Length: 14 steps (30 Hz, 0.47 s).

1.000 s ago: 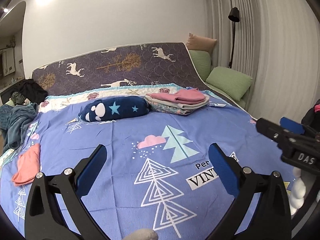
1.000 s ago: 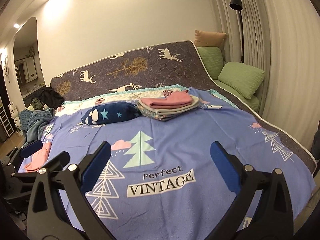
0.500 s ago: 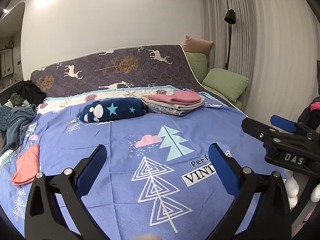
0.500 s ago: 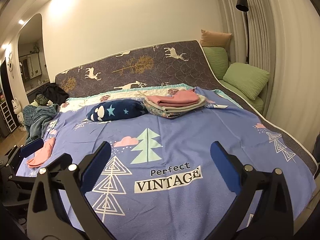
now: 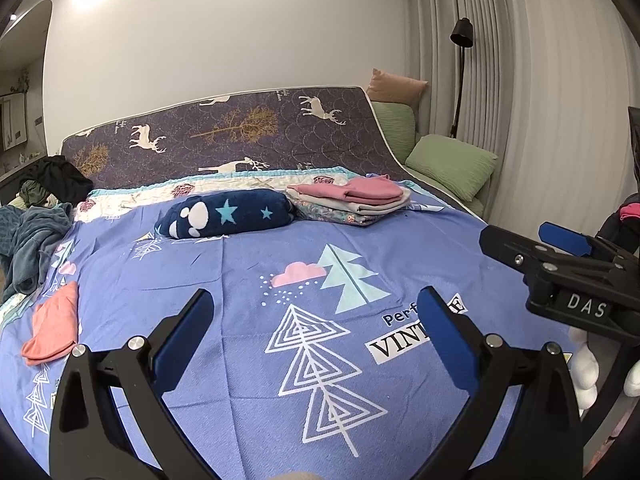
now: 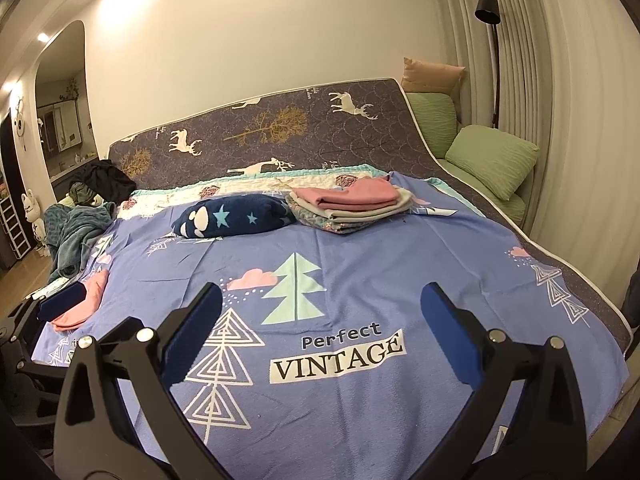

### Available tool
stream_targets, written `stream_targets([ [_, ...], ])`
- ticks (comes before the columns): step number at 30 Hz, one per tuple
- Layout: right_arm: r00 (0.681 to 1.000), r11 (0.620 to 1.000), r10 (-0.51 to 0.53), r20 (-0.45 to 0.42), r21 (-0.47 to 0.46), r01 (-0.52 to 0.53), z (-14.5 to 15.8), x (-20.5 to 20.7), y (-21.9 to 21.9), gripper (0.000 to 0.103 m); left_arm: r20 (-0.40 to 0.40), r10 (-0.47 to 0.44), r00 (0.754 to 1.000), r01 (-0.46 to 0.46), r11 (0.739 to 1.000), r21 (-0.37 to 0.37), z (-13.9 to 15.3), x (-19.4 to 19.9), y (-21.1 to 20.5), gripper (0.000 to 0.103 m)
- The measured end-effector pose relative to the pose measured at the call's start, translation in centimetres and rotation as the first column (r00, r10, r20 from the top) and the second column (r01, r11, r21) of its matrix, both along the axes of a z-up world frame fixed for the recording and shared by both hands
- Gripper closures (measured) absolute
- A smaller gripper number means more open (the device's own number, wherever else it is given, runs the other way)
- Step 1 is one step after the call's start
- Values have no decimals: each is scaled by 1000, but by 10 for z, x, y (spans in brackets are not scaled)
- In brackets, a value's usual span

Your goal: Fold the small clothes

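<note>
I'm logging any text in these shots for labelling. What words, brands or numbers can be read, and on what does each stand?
"Perfect": dark blue lettering printed on the blue bedspread.
"VINTAGE": black capitals on a white strip printed on the same bedspread, just below.
"DAS": white letters on the body of the right gripper, seen from the left wrist camera; the word may run on out of view.
Small script on the deer-print mattress: too small to read.
</note>
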State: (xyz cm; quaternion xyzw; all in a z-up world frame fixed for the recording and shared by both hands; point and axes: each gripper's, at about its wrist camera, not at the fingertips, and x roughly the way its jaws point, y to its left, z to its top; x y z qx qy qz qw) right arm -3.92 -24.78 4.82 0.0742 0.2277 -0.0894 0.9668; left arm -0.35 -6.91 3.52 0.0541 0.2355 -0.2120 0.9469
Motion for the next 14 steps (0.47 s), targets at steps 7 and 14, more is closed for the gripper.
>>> stream_targets([
  [7,1000,1000,-3,-2,-10,3,-2,0,2,2,-5,8,1000,-8,1000,-2,-2,0,3,1],
  [14,1000,1000,-5,-7,-7,5,-3,2,0,2,-7,2,1000,-2,1000,10,-4,0,0,1],
])
